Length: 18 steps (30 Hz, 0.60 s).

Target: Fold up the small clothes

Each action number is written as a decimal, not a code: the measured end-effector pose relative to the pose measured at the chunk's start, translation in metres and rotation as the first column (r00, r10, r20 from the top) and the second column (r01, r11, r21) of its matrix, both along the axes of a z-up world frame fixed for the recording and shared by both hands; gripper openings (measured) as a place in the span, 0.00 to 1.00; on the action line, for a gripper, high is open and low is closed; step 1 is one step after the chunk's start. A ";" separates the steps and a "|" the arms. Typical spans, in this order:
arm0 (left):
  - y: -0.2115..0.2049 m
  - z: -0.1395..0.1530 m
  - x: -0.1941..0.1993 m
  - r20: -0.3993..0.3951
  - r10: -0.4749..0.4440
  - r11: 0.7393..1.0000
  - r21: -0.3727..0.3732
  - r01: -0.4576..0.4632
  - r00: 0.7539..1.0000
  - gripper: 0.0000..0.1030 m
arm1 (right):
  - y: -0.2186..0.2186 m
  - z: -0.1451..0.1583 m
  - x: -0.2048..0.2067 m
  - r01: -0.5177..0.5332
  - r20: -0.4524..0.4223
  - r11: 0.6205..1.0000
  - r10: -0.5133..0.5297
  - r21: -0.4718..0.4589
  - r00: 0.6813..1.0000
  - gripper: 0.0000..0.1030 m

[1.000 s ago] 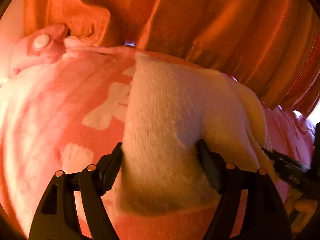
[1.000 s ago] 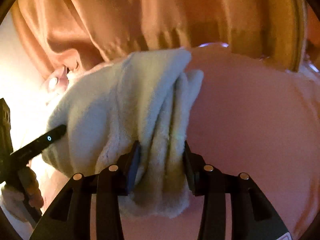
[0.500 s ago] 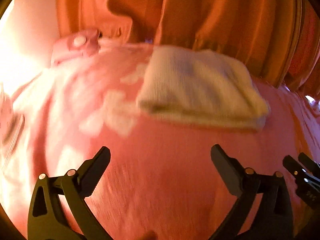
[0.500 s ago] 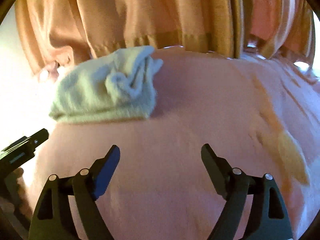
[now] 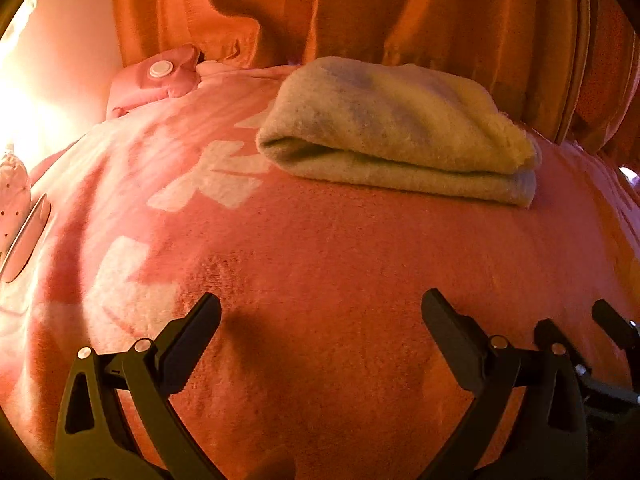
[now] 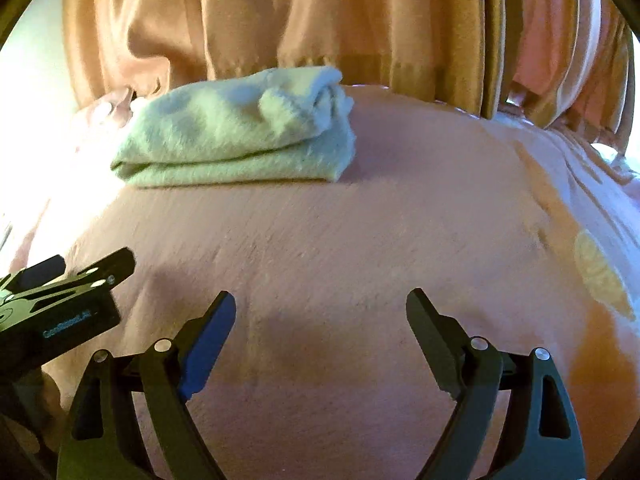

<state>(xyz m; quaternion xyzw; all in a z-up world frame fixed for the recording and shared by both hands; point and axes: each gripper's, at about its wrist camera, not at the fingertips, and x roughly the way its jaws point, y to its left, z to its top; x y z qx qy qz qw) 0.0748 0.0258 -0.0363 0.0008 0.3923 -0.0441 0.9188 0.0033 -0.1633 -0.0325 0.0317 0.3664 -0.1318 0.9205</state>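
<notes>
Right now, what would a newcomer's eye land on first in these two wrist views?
The pale folded cloth, lying alone on the pink blanket near its far edge, in front of the orange curtain. Next, the left gripper and the right gripper, both wide open and empty, over bare blanket short of the cloth.

Bed covered by a pink blanket [image 5: 340, 248] with pale printed patches at its left. A folded cream cloth [image 5: 396, 128] lies on the blanket near the far edge, a pink cushion [image 5: 160, 76] beyond its left.
</notes>
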 end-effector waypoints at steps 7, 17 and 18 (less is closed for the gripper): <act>-0.006 0.000 -0.001 0.005 -0.020 1.000 0.020 0.020 1.000 0.95 | 0.008 -0.006 0.001 -0.005 -0.009 1.000 0.005 -0.012 1.000 0.83; -0.013 -0.002 -0.004 0.019 -0.032 0.998 0.047 0.032 0.999 0.95 | 0.008 -0.007 0.002 -0.005 -0.010 1.000 0.005 -0.012 1.000 0.83; -0.013 -0.002 -0.004 0.018 -0.033 0.998 0.047 0.032 0.999 0.95 | 0.009 -0.007 0.003 -0.006 -0.010 1.000 0.006 -0.013 1.000 0.83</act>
